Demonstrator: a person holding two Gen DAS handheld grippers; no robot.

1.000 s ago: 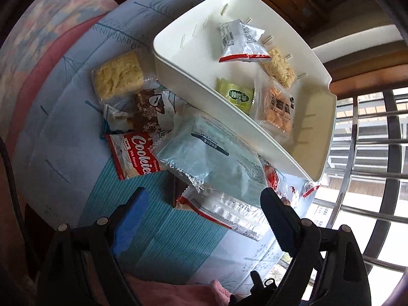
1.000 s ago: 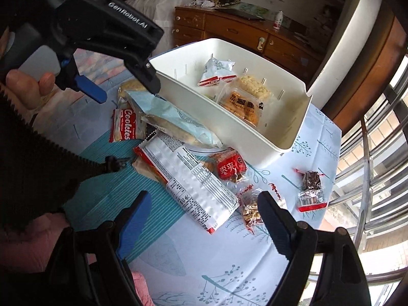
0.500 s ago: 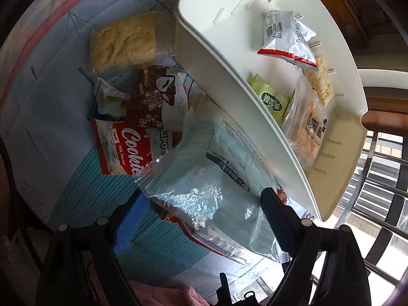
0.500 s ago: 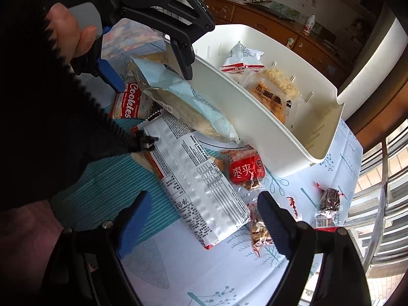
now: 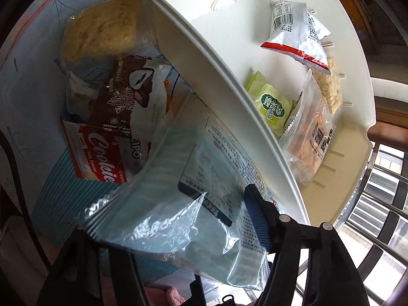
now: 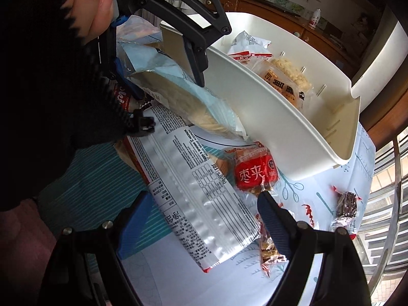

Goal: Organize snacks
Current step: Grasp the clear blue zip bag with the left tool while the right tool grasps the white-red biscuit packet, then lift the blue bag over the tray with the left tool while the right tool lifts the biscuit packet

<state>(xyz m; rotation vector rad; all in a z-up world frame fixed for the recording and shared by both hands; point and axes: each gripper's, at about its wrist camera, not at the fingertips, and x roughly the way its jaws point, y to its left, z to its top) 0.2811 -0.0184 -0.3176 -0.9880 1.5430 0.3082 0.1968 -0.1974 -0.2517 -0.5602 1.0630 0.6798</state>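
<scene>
My left gripper (image 5: 176,232) has just been closing its jaws around the pale blue cracker bag (image 5: 183,204), which lies against the outer wall of the white bin (image 5: 219,76); whether the pads have bitten yet, I cannot tell. My right gripper (image 6: 201,219) hangs wide open, holding nothing, over the silver packet (image 6: 201,209) lying in front of the bin. I judge this the pickup step: next, lift the bag clear over the bin's rim.

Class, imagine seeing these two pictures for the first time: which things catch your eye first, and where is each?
The big white plastic bin fills the upper right, a few snack packets inside. Against its near wall, the left tool has just been closing on a pale blue crinkly biscuit bag. A red-wrapped date snack lies on the tablecloth below the bin.
</scene>
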